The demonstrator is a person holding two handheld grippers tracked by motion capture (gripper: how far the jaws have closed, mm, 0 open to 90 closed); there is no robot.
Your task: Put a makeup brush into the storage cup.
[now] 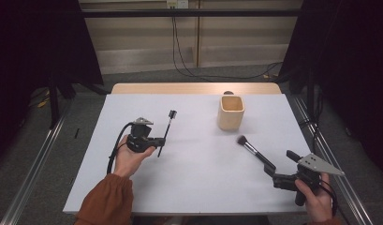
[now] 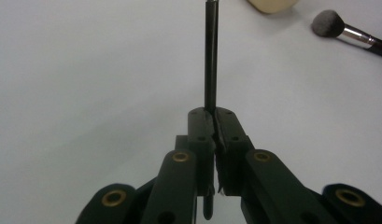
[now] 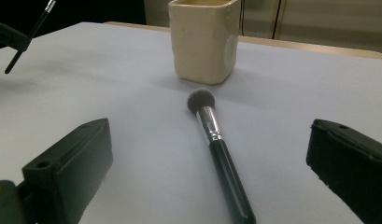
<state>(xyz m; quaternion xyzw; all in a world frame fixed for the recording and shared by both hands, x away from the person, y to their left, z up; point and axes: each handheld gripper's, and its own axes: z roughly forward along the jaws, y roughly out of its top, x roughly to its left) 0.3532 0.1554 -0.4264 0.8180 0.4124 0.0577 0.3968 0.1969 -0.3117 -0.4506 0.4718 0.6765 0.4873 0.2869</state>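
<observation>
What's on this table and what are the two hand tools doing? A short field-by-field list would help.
Surface: white table
Left gripper: shut on thin brush, lifted off the table
Thin brush: slim black handle, small head at the far end
Right gripper: open, jaws either side of the big brush's handle end
Big brush: lying flat, fluffy head toward the cup
Cup: cream, squarish, upright, near the far edge
Likely aim: brushes go in the cup
</observation>
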